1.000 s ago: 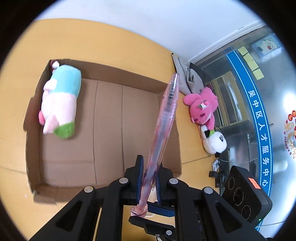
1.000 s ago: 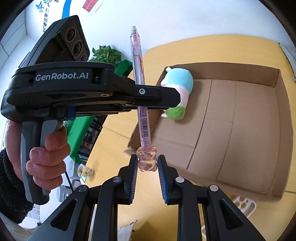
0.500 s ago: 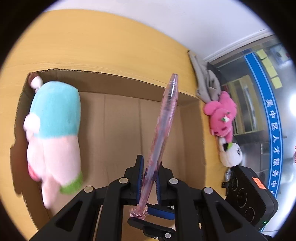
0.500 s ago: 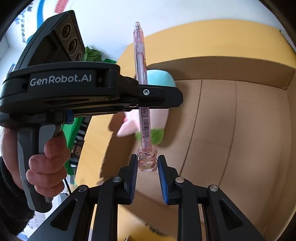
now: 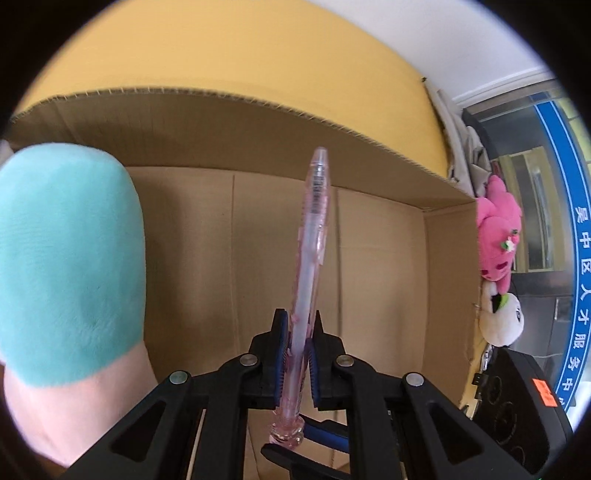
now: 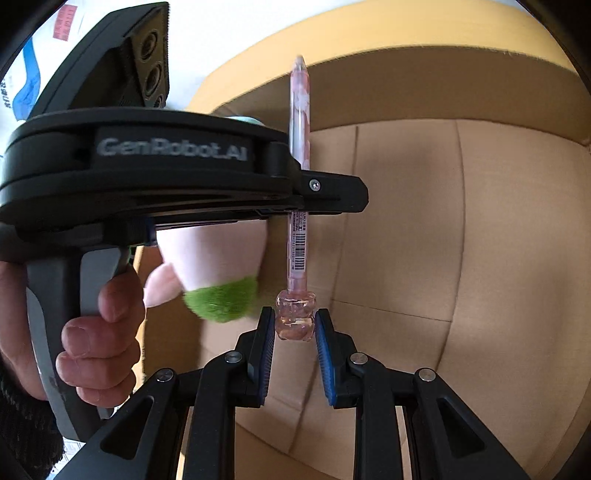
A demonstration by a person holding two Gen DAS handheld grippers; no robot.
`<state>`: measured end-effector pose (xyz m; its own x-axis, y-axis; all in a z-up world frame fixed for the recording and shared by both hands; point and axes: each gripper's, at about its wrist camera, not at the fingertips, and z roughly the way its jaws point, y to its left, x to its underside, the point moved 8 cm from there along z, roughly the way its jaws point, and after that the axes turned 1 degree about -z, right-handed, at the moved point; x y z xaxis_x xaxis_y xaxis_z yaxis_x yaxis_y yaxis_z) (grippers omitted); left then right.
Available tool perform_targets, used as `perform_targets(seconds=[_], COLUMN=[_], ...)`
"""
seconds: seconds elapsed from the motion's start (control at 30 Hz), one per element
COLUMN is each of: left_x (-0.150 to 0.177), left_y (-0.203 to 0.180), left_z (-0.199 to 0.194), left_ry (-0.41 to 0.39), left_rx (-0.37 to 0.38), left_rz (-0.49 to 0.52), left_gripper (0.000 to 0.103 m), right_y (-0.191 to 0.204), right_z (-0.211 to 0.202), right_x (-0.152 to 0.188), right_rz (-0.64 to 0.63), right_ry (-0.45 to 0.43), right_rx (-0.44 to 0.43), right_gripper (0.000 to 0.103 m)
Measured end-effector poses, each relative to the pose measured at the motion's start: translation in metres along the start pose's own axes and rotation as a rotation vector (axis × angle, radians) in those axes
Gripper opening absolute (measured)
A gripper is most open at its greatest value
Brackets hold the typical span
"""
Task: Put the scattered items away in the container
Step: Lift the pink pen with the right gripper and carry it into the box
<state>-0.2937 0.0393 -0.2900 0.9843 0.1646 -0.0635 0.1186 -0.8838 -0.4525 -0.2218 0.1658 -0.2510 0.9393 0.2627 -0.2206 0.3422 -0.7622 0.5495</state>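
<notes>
White wall (image 5: 424, 29), yellow tabletop (image 5: 221, 48) — glass partition (image 5: 546, 177), daylight.

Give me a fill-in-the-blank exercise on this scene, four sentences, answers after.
1. The left gripper is shut on a pink ____.
2. The right gripper clamps the pen's ____ end.
3. The turquoise plush toy lies inside the cardboard ____.
4. The magenta plush lies ____ the box.

Answers: pen; knobbed; box; outside
</notes>
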Motion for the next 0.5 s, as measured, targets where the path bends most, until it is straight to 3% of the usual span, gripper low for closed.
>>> perform_targets(seconds=[0.5], left_x=[-0.01], left_y=[0.017], left_z=[0.025], left_ry=[0.018], left_rx=[-0.177], left_rz=[-0.01], left_gripper=[0.011], right_y=[-0.014], right_z=[0.021], right_x=[0.018], right_rz=[0.139], right_ry=[0.026], right_rx=[0.009], right_gripper=[0.024])
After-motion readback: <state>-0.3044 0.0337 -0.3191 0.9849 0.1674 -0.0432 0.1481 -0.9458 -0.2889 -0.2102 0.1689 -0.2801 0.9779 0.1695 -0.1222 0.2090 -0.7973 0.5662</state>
